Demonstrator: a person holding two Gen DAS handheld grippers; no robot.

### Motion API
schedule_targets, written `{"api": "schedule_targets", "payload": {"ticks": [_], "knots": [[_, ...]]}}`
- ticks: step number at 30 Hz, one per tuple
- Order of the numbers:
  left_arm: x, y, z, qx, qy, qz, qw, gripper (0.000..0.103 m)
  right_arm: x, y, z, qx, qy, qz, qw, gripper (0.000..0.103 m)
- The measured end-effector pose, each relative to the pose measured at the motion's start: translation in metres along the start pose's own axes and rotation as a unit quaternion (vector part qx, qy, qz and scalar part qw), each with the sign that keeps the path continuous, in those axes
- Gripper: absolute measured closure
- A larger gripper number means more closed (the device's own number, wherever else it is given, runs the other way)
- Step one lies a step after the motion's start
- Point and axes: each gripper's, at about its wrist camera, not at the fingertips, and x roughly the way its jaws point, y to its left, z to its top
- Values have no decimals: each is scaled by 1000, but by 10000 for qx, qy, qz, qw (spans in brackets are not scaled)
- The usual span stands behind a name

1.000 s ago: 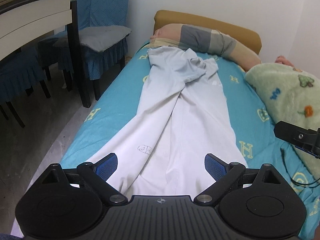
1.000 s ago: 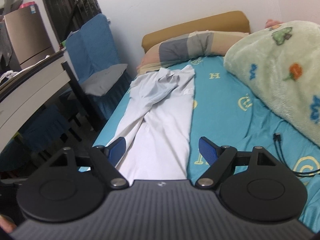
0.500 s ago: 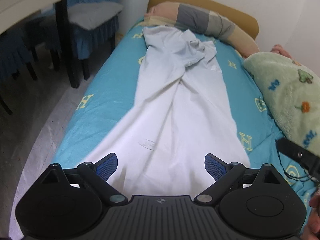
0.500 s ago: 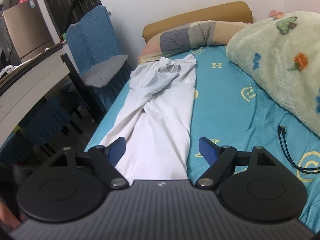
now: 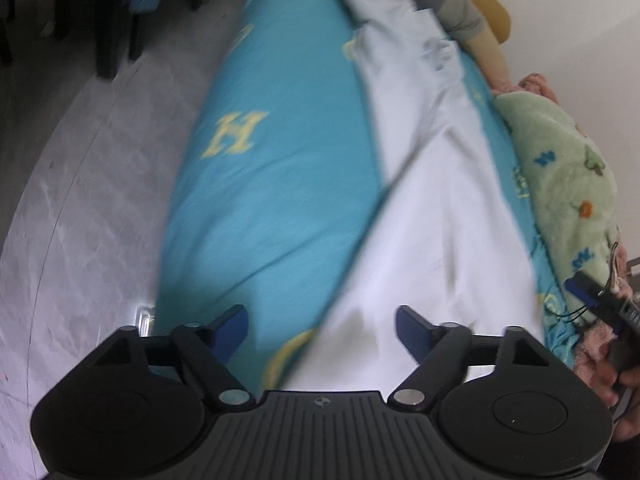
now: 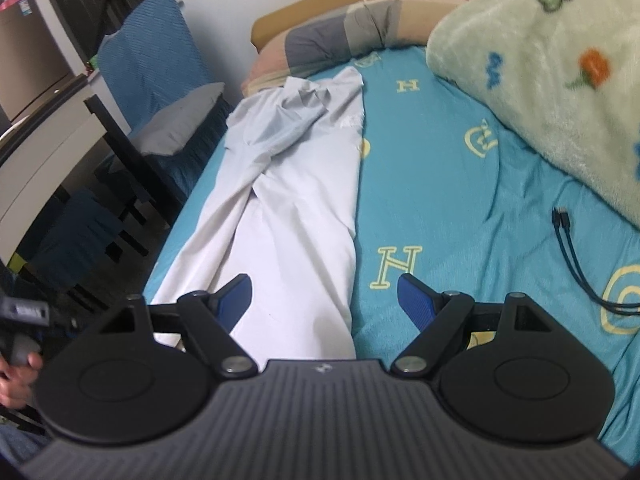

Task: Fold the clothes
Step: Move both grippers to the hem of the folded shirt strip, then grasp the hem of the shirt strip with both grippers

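Long white trousers (image 5: 432, 216) (image 6: 296, 208) lie lengthwise on the turquoise bed sheet (image 5: 272, 184) (image 6: 440, 184), legs toward me and the crumpled waist near the pillow. My left gripper (image 5: 322, 330) is open above the left edge of the near leg, where cloth meets sheet; this view is blurred. My right gripper (image 6: 324, 294) is open over the right edge of the near leg end. Neither holds anything. The right gripper (image 5: 600, 300) shows at the right edge of the left wrist view.
A green fleece blanket (image 6: 540, 64) (image 5: 560, 184) lies heaped along the bed's right side, with a dark cable (image 6: 576, 256) on the sheet beside it. A striped pillow (image 6: 344, 36) lies against the headboard. Blue-covered chairs (image 6: 152, 76), a table and grey floor (image 5: 80, 208) lie to the left.
The left gripper has swung left and tilted down, so floor and the bed's left side fill its view. The right gripper dipped slightly toward the trouser leg end. Both stay open.
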Motion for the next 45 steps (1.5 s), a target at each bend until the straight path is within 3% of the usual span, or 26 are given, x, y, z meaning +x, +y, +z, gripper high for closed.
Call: {"api": "schedule_targets", "payload": {"ticks": [2, 7, 9, 11, 14, 19, 24, 28, 31, 34, 36, 38, 40, 42, 45], "knots": [[2, 17, -12, -48, 88, -178, 9998, 40, 4, 0, 0, 18, 50, -11, 10000, 22], [-4, 11, -26, 544, -23, -441, 9975, 64, 10, 2, -1, -26, 108, -75, 9999, 22], [-1, 0, -27, 807, 83, -309, 9962, 86, 10, 3, -1, -42, 116, -117, 9999, 22], [2, -15, -28, 1128, 173, -48, 9935, 101, 9, 2, -2, -35, 102, -132, 9999, 22], [-1, -55, -29, 1800, 359, 549, 9815, 102, 5, 2, -2, -39, 24, -180, 9998, 22], [-38, -144, -33, 2834, 347, 1009, 9530, 102, -4, -5, 0, 114, -110, -198, 9997, 22], [-57, -238, -61, 3186, 288, 814, 9439, 102, -13, -22, 2, 481, -180, -88, 9986, 22], [-20, -275, -74, 2939, 499, 814, 9511, 102, -15, -34, 3, 734, -141, 23, 9972, 22], [21, -269, -83, 2451, 1025, 667, 9618, 98, -12, -41, 2, 886, 58, 205, 9958, 22], [38, -257, -88, 1939, 1254, 594, 9712, 77, -5, -47, -3, 1128, 397, 484, 9916, 22], [36, -242, -83, 1553, 1129, 571, 9797, 50, 2, -51, -9, 1327, 654, 691, 9866, 22], [30, -222, -74, 947, 945, 577, 9893, 39, 8, -54, -14, 1524, 910, 896, 9800, 22], [31, -209, -69, 615, 899, 699, 9916, 36, 15, -58, -20, 1719, 1165, 1100, 9720, 22], [33, -195, -65, 288, 854, 823, 9925, 26, 21, -59, -26, 1855, 1392, 1240, 9648, 22], [36, -175, -58, -204, 785, 1006, 9916, 26, 26, -56, -32, 1839, 1597, 1180, 9627, 26]]}}
